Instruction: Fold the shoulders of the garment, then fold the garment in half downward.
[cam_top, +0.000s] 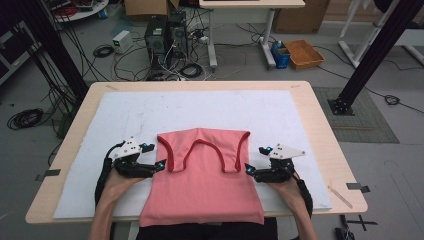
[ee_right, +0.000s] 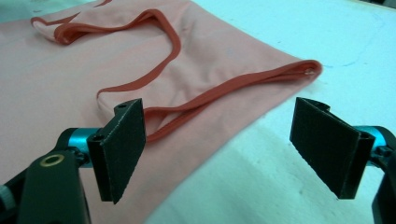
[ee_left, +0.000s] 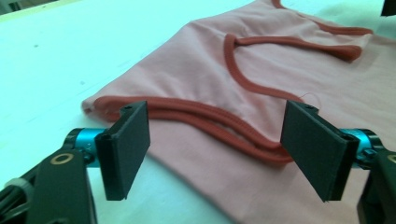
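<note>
1. Flanking the pink tank top (cam_top: 202,180) on its left edge, the left gripper (cam_top: 161,165) has its jaws spread wide with nothing between them.
2. Lying flat on the white mat (cam_top: 125,115), the top has its straps folded down over the body and its hem hanging past the table's near edge.
3. Sitting at the right edge, the right gripper (cam_top: 248,170) gapes equally wide and holds nothing.
4. Judging by this, one fold is set down; the next move calls for a fresh pinch on the side edges.

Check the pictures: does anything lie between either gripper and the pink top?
Nothing visible does. The left gripper and the right gripper sit with open jaws at the side edges of the pink top, with only bare white mat nearby.
</note>
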`<state>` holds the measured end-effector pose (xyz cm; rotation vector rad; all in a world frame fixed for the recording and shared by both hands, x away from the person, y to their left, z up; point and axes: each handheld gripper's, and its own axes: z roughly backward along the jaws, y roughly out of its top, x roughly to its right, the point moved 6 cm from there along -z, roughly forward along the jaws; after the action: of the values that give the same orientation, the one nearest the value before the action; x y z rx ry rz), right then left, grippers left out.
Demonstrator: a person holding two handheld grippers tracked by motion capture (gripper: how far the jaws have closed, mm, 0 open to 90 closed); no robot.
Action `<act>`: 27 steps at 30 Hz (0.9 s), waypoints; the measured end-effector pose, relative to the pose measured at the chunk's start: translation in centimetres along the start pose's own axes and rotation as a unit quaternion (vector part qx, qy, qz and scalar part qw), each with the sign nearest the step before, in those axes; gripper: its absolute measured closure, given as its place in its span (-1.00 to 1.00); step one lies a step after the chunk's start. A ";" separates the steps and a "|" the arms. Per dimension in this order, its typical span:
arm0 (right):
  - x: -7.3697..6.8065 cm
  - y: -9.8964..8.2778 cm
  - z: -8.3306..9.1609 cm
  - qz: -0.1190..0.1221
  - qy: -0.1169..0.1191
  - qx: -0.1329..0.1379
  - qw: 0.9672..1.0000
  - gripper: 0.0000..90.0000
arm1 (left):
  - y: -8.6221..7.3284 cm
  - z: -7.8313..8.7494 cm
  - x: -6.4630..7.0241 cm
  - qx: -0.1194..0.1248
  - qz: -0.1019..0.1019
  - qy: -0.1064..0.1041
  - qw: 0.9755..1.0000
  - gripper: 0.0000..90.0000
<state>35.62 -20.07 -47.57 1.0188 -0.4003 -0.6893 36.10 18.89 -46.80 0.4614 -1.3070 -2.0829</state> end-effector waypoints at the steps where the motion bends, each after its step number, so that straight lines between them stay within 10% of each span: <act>1: 0.1 0.0 0.0 0.000 -0.003 0.000 1.000 -0.59 | -0.1 0.1 -0.1 -0.003 -0.001 0.003 1.000 -0.50; 27: 0.8 -0.1 -0.2 -0.012 -0.019 -0.002 1.000 -0.59 | 0.3 0.5 -1.1 0.003 0.017 0.020 1.000 -0.51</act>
<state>36.28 -20.47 -47.78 1.0094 -0.4193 -0.7315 36.72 19.86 -46.39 0.4781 -1.2905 -2.0329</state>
